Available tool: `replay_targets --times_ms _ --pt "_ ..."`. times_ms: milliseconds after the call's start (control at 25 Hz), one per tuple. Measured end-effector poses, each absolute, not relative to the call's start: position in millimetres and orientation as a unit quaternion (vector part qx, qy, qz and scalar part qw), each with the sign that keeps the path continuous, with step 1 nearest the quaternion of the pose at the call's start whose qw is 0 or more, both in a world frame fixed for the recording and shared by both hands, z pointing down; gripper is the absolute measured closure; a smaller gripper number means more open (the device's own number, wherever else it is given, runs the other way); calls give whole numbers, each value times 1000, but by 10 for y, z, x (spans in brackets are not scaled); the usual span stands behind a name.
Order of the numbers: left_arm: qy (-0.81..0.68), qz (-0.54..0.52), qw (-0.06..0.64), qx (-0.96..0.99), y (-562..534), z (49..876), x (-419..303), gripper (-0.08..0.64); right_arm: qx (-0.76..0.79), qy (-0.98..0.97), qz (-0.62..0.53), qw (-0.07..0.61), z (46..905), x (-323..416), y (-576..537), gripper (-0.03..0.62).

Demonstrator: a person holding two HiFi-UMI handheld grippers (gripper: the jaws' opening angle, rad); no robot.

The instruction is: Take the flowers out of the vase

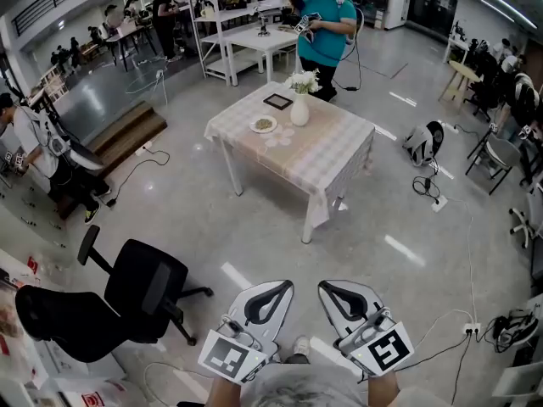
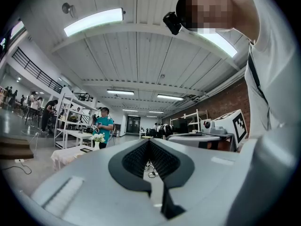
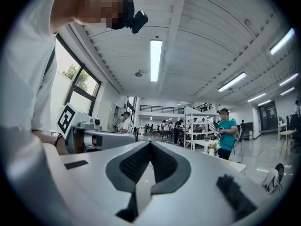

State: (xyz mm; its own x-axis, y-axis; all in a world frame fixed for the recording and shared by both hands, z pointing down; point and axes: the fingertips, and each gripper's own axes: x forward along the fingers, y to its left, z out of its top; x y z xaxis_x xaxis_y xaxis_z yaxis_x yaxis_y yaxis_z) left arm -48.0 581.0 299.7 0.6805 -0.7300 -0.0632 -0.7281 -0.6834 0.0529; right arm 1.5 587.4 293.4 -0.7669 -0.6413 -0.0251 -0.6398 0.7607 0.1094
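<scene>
Far ahead, a white vase (image 1: 299,109) with white flowers (image 1: 304,80) stands on a table with a checked cloth (image 1: 327,155). The flowers are in the vase. My left gripper (image 1: 284,284) and right gripper (image 1: 327,285) are held side by side low in the head view, well short of the table, both pointing level toward it. Each has its jaws closed tip to tip with nothing between them. In the left gripper view the shut left gripper (image 2: 149,140) frames the small distant vase (image 2: 98,141). In the right gripper view the flowers (image 3: 215,145) appear right of the shut right gripper (image 3: 150,142).
A plate (image 1: 264,125) and a dark frame (image 1: 277,101) lie beside the vase. A person in a teal shirt (image 1: 327,28) stands behind the table. A black office chair (image 1: 127,299) is at my left, and a bag (image 1: 422,142) and cables (image 1: 450,227) lie on the floor at right.
</scene>
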Motion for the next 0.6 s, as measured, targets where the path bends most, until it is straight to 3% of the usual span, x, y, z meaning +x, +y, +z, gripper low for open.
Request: replay_targets --times_ms 600 --pt "-415 -35 6 909 5584 3014 -200 551 329 -943 -54 3 2958 297 5607 577"
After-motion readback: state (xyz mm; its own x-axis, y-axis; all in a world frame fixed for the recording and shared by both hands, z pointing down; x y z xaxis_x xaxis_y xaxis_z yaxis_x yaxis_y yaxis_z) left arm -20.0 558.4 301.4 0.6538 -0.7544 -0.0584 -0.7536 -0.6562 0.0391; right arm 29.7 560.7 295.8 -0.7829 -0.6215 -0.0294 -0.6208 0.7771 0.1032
